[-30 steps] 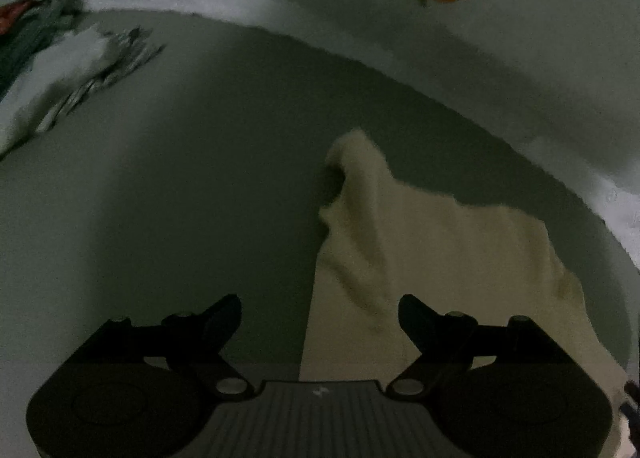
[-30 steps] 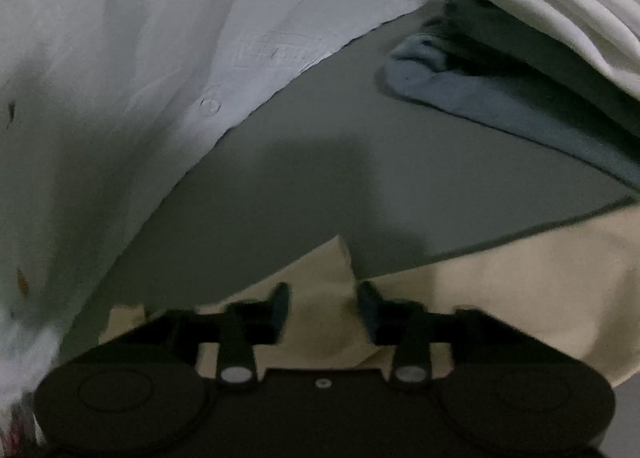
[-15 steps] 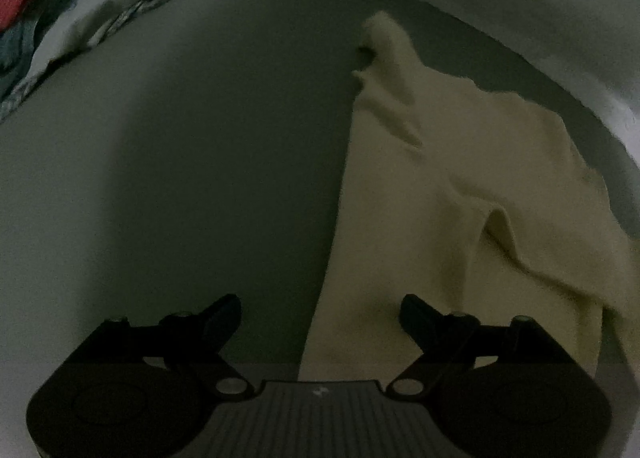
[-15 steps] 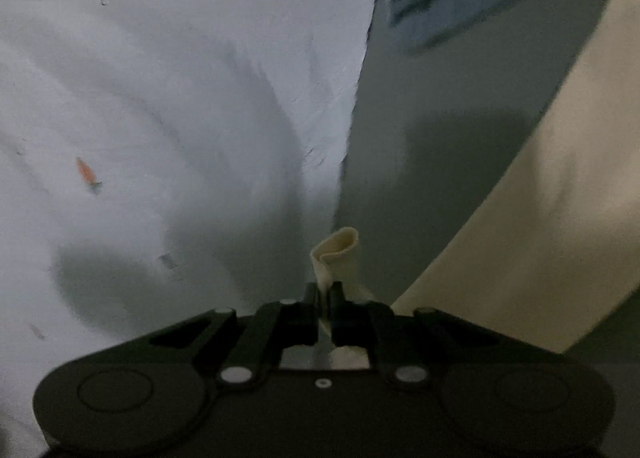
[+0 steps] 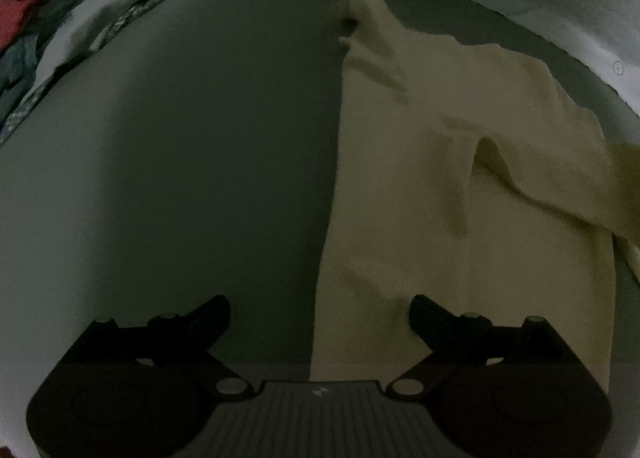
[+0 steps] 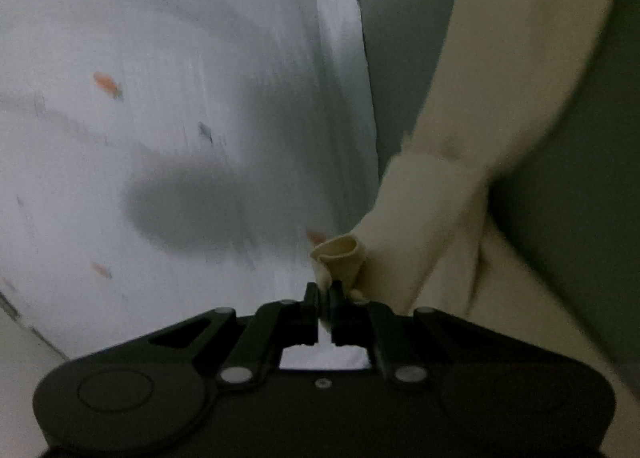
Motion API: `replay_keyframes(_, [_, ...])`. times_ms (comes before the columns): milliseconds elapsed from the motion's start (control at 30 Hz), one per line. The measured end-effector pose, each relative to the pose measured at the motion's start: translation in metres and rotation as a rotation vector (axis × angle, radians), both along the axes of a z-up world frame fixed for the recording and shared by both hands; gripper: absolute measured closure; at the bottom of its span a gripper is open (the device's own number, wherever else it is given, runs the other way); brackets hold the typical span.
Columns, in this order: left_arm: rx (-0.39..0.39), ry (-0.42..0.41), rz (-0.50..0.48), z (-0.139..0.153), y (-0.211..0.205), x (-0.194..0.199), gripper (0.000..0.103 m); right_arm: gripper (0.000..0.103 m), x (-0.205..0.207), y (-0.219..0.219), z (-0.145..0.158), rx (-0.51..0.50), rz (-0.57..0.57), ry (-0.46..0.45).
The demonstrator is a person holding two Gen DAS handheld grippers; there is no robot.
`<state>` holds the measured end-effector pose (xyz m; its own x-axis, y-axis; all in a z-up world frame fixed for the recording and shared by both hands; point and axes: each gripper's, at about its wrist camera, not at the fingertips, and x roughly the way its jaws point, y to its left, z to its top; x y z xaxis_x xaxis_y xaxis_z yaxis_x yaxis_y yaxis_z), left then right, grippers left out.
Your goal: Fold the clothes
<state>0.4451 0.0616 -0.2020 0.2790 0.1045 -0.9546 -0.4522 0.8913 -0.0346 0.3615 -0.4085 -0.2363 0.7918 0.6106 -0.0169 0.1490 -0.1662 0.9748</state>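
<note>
The cream garment point(image 5: 460, 177) lies on the grey surface point(image 5: 200, 177), soft and limp, best pinched at edges: right gripper point(image 6: 325, 298) clamps a corner, left gripper point(image 5: 320, 310) jaws are opening, nothing gripped between them.

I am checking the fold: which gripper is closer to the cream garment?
Right. The right gripper is shut on a corner of the cream garment. The left gripper hovers over its edge, jaws opening, holding nothing.
</note>
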Motion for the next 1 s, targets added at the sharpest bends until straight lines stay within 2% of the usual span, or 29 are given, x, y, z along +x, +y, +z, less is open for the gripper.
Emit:
replay_keyframes(267, [-0.004,0.020,-0.022,0.004,-0.006,-0.048,0.007,0.098,-0.027,0.053,0.004,-0.095,0.244,0.055])
replay_keyframes(467, [-0.010,0.012,-0.021,0.012,-0.008,-0.085,0.007,0.098,-0.053,0.081,0.005,-0.144,0.373,0.071])
replay_keyframes(767, [-0.015,0.031,-0.032,0.012,0.004,-0.128,0.007,0.097,-0.088,0.114,0.006,-0.229,0.456,0.081])
replay_keyframes(1000, [-0.016,0.043,-0.063,0.009,0.008,-0.147,0.007,0.097,-0.109,0.130,0.010,-0.236,0.468,0.044])
